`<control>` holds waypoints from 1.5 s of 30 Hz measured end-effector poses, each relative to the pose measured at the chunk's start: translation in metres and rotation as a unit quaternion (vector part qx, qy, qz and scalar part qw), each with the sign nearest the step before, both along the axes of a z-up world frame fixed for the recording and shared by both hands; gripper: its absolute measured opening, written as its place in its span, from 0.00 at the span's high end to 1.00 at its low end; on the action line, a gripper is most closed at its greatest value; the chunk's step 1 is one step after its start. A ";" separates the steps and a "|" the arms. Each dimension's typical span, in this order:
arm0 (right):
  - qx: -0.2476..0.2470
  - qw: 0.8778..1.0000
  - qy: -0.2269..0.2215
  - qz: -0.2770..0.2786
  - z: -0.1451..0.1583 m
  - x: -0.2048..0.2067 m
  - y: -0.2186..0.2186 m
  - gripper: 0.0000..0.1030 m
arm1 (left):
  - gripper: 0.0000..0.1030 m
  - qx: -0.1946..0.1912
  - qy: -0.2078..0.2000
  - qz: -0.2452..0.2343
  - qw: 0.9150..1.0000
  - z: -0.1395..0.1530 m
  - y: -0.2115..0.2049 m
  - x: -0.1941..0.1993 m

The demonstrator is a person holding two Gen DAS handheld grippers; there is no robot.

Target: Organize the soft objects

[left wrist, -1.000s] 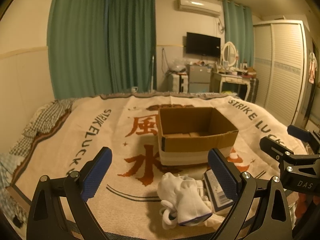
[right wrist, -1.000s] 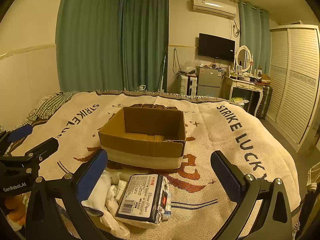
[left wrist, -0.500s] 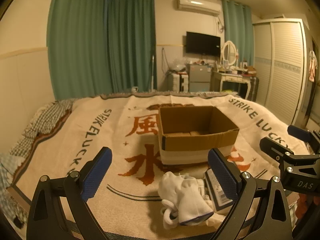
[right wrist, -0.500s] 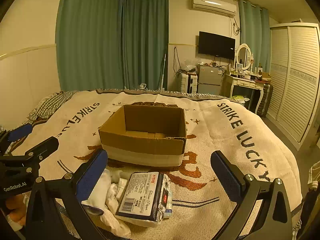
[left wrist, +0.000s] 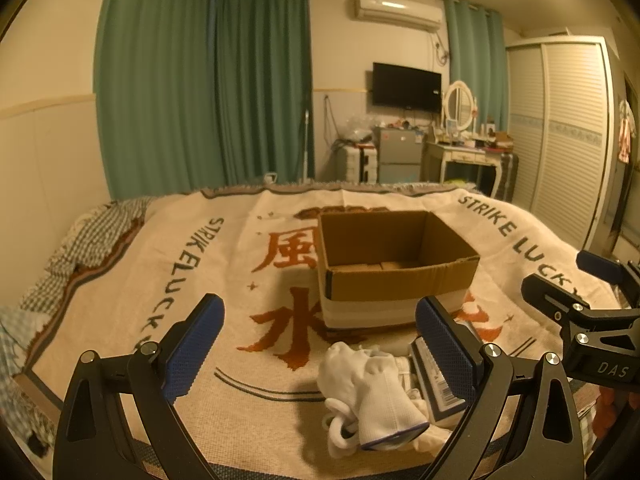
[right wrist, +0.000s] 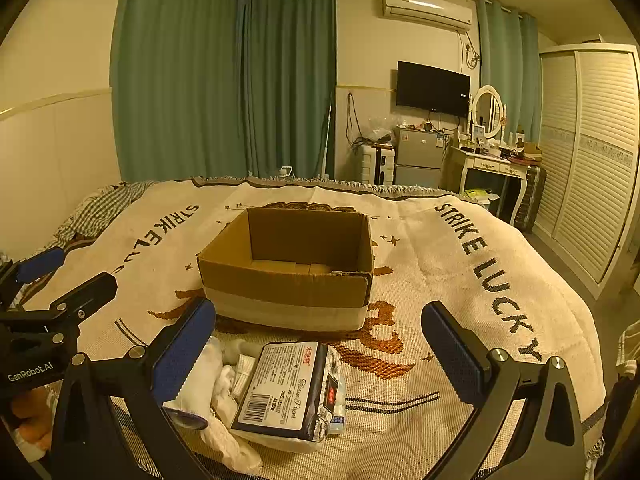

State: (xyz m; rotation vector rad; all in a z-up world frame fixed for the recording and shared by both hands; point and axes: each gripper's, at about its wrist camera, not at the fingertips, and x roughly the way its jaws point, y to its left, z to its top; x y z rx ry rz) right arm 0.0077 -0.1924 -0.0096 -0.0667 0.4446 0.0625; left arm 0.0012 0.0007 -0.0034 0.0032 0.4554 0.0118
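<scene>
An open, empty cardboard box (left wrist: 394,268) (right wrist: 288,268) stands on the bed's cream blanket. In front of it, near the bed's front edge, lie white gloves (left wrist: 370,392) (right wrist: 218,392) and a dark tissue paper pack (right wrist: 292,388), partly hidden behind my left finger in the left wrist view (left wrist: 430,380). My left gripper (left wrist: 320,348) is open and empty, above the blanket just left of the gloves. My right gripper (right wrist: 320,348) is open and empty, hovering over the tissue pack. Each gripper shows at the edge of the other's view.
The blanket (right wrist: 460,280) with "STRIKE LUCKY" lettering covers the bed. A checked cloth (left wrist: 92,236) lies at the far left. Behind the bed stand green curtains, a small fridge (right wrist: 420,158), a dressing table (right wrist: 488,164) and a wardrobe (right wrist: 592,160).
Both grippers have drifted very slightly; the view of the box and soft items is almost the same. Nothing was taken hold of or let go.
</scene>
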 end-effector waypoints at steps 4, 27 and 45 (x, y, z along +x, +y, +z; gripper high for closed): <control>0.000 1.000 -0.001 -0.001 0.000 0.000 0.000 0.00 | 0.05 -0.001 -0.001 0.000 1.000 0.000 0.001 0.000; -0.015 0.999 0.047 0.016 -0.026 0.013 0.007 0.00 | 0.05 -0.008 0.026 0.002 1.000 -0.026 0.003 0.012; -0.016 0.980 0.196 0.037 -0.123 0.059 0.016 0.50 | 0.06 0.015 0.087 -0.022 0.996 -0.060 -0.014 0.025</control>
